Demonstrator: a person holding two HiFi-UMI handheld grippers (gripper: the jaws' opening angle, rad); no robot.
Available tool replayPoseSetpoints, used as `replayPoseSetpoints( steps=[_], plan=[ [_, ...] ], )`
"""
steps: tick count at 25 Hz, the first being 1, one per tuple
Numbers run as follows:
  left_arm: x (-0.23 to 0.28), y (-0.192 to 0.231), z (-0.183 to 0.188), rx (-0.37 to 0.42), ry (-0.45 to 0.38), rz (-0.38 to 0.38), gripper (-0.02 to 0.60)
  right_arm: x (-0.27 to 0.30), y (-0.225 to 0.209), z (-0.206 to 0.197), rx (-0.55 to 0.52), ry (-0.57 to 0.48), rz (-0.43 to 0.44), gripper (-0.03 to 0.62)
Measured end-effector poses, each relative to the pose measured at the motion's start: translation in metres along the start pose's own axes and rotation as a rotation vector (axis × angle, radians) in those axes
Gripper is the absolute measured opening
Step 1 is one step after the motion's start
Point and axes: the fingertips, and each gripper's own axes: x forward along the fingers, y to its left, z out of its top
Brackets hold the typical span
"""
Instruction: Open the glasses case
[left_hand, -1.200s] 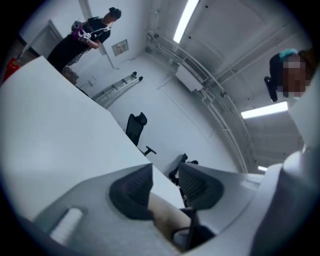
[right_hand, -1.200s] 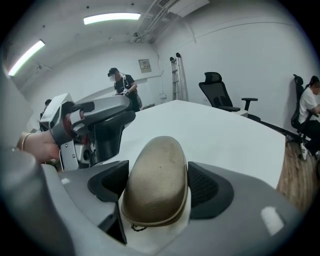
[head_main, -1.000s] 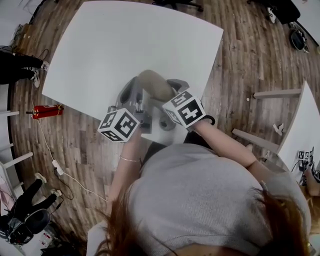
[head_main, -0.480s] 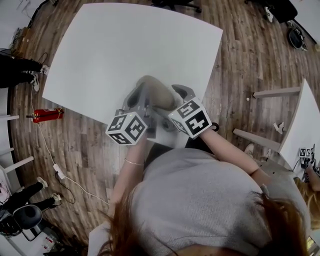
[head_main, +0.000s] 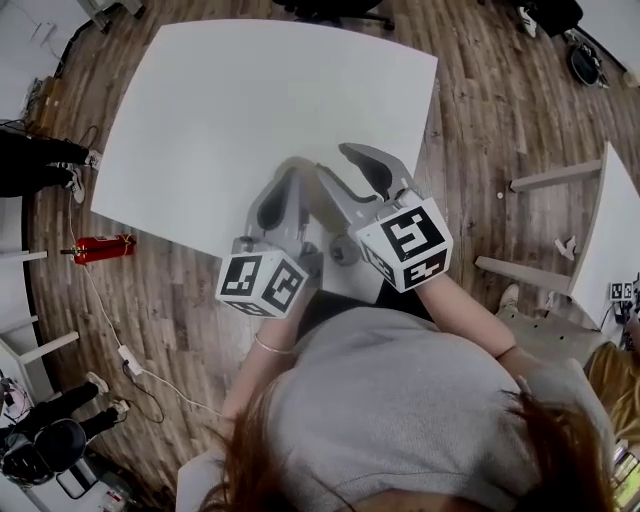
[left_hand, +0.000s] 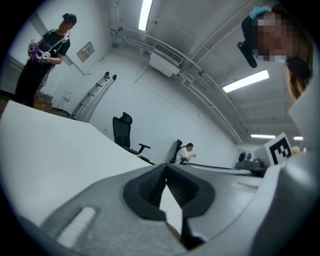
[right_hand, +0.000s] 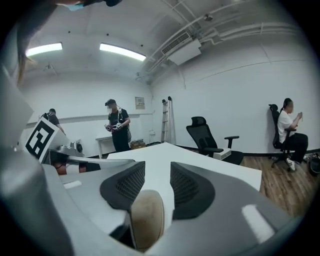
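Observation:
The tan glasses case (right_hand: 147, 225) shows end-on low between my right gripper's (right_hand: 157, 172) fingers, close to their base. The ribbed pads stand apart with bare table between them; these jaws have just been closing, and the pads do not press the case. From the head view only a pale bit of the case (head_main: 300, 170) shows between the two grippers, above the white table's (head_main: 250, 90) near edge. My left gripper (head_main: 287, 180) lies beside the right gripper (head_main: 338, 165). In its own view the left gripper (left_hand: 166, 167) has its pad tips touching, nothing visible between them.
A red object (head_main: 97, 247) lies on the wood floor at the left. Another white table (head_main: 615, 240) stands at the right. A black office chair (right_hand: 207, 137), a standing person (right_hand: 117, 125) and a seated person (right_hand: 289, 130) are across the room.
Both grippers have come up toward the head camera and look larger. The right one shifted right. The tan case, plainly seen between them before, is now mostly covered.

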Motion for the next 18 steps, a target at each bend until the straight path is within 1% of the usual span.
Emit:
replayPoseSetpoints(
  steps=[3,5,7,10,14,18],
  plan=[
    [-0.003,-0.018,0.009,0.044,-0.026,-0.018,0.002,-0.007,0.009,0.012,-0.035,-0.048,0.003,0.116],
    [-0.004,-0.026,0.013,0.082,-0.038,-0.022,0.002,-0.012,0.011,0.018,-0.048,-0.073,-0.007,0.044],
    [-0.006,-0.032,0.017,0.109,-0.051,-0.022,0.002,-0.014,0.013,0.022,-0.063,-0.083,-0.016,0.005],
    [-0.012,-0.041,0.023,0.14,-0.079,-0.023,0.002,-0.02,0.019,0.027,-0.075,-0.104,-0.005,0.005],
    [-0.022,-0.063,0.03,0.207,-0.111,-0.032,0.002,-0.037,0.031,0.038,-0.078,-0.16,0.025,0.005],
    [-0.037,-0.085,0.029,0.215,-0.15,-0.034,0.002,-0.065,0.041,0.042,-0.098,-0.199,0.043,0.004]
  ],
)
